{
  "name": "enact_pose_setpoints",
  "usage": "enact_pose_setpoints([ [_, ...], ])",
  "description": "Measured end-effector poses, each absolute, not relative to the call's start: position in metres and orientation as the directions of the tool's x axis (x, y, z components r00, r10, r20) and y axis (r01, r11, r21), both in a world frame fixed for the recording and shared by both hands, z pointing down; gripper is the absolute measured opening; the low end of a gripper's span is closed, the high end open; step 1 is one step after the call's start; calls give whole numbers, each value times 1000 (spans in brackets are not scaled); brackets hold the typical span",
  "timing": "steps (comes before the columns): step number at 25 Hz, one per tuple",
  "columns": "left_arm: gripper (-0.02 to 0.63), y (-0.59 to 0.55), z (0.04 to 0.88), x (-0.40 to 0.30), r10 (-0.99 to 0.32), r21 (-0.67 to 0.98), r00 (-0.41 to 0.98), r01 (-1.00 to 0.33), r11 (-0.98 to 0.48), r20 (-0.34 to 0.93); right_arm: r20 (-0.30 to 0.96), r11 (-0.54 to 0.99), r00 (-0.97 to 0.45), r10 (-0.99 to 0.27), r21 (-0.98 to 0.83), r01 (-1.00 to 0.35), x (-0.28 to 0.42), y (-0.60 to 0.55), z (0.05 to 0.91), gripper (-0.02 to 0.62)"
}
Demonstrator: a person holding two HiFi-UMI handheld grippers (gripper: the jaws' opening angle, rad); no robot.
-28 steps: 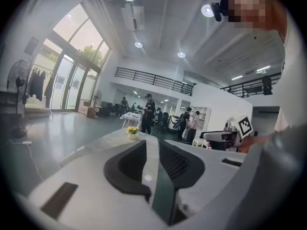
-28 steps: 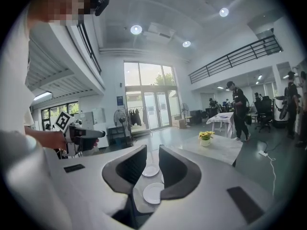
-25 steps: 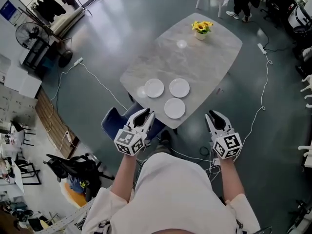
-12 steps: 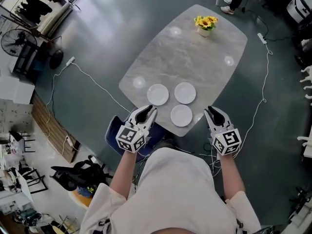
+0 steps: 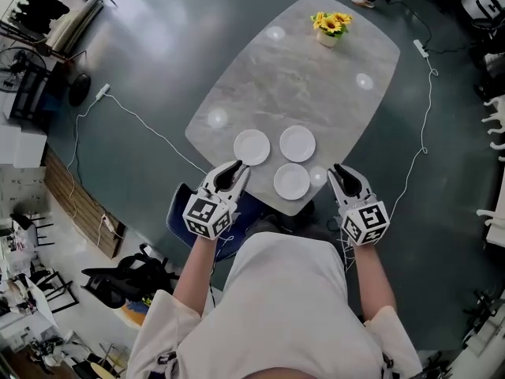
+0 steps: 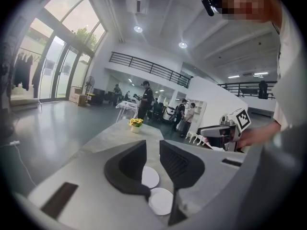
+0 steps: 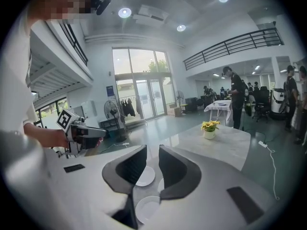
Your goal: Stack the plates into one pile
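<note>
Three white plates lie apart near the front edge of the grey marble table [image 5: 292,77]: a left plate [image 5: 252,147], a right plate [image 5: 297,143] and a near plate [image 5: 292,181]. My left gripper [image 5: 231,170] hovers open at the table's near left edge, just short of the left plate. My right gripper [image 5: 339,172] is open at the near right edge, beside the near plate. Neither holds anything. In the left gripper view two plates [image 6: 150,177] show past the jaws of the left gripper [image 6: 152,145]. The right gripper [image 7: 153,150] looks onto the near plate [image 7: 146,209].
A pot of yellow flowers [image 5: 330,27] stands at the table's far end. A blue chair [image 5: 183,213] sits under the near edge by my left arm. Cables [image 5: 150,129] run across the floor. People stand at the back of the hall [image 6: 144,99].
Both grippers have moved forward from beside my body to the table's near edge. Their jaws stay open, and the plates have not shifted on the table.
</note>
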State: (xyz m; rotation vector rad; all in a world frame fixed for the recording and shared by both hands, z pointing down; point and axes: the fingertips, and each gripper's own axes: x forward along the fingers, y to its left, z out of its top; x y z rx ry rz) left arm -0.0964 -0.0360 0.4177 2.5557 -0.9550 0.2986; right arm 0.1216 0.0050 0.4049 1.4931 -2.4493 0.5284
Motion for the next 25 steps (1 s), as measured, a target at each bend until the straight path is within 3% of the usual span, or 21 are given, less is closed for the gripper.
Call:
enact_pose_setpoints([
  [15,92,-15,461,-81,-689,325,618,-786,-526,379,421,579,-616,-665,-230,-782,124,-21,445,95],
  [25,92,-29,516,-98,-706,333,552,-833,-442,443,480,659,-696,-535,-278,-699,85,-51,502,95],
])
